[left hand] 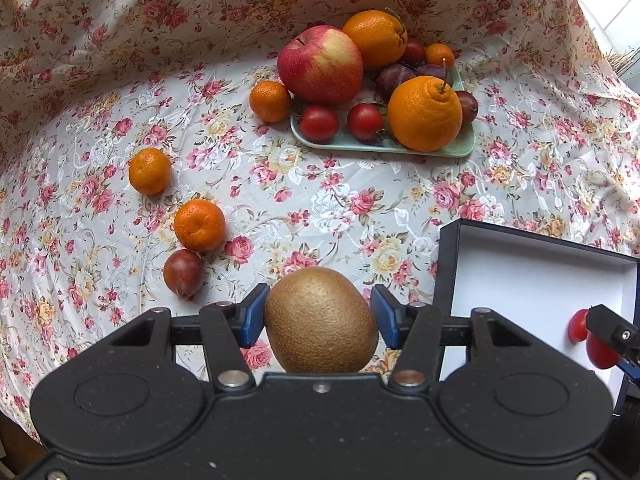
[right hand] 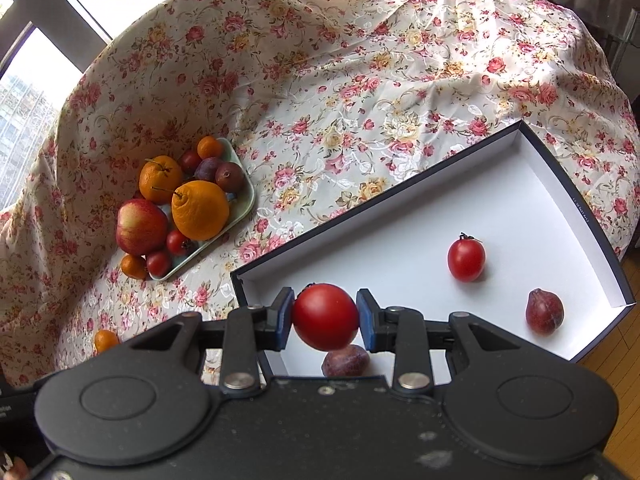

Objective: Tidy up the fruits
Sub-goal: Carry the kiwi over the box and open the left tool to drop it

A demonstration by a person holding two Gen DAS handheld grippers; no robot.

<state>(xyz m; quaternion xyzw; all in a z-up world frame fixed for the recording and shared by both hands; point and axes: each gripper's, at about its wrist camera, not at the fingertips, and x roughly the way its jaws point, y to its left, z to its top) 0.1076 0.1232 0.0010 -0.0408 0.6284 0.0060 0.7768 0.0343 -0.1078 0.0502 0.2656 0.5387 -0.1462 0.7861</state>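
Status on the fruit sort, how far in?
Early. Done: the box holds one tomato and two plums. In hand: the right gripper grips another tomato over the box; the left gripper grips a kiwi. Left: a full tray and loose mandarins plus a plum on the cloth.

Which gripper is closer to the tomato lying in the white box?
Right. The right gripper, holding another tomato, hangs over the box near the lying tomato. The left gripper, gripping a kiwi, is outside the box.
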